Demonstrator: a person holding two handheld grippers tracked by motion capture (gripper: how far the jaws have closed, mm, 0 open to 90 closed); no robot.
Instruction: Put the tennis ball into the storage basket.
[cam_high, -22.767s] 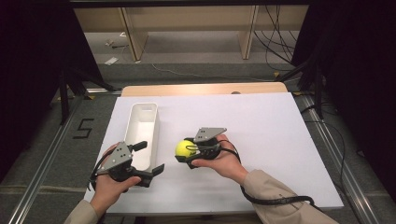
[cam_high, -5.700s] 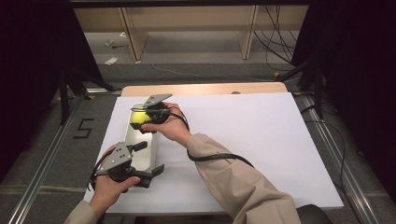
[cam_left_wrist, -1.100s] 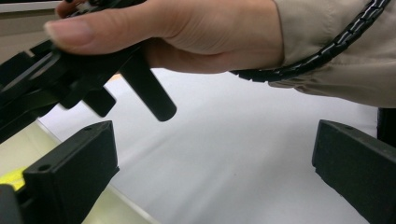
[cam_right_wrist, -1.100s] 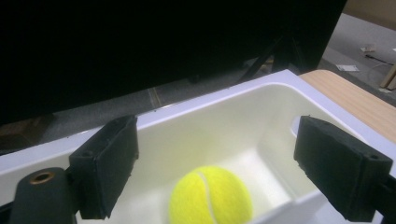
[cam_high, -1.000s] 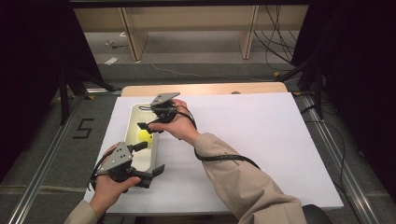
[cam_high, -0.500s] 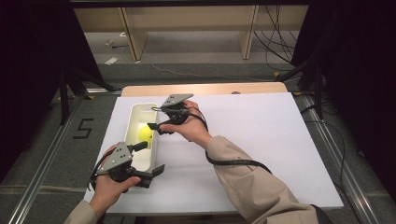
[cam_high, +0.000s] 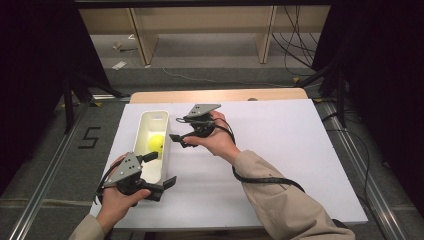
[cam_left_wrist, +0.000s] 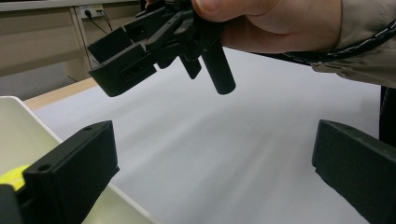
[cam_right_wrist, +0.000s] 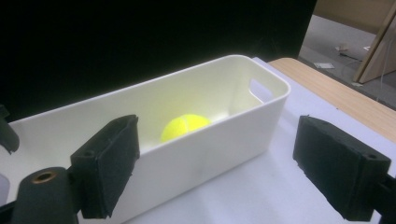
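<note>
Tennis ball now rests inside the white bin near the counter's left edge, released since the earlier carry; placement looks complete. Right tongs stand apart, empty, withdrawn beside the bin. Left tongs straddle the bin's near wall, apart. Floor marking reads "5".

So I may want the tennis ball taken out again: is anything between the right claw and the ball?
Yes: the near long wall of the white bin stands between the open right claw and the tennis ball, which lies inside. From above, nothing covers the ball.
</note>
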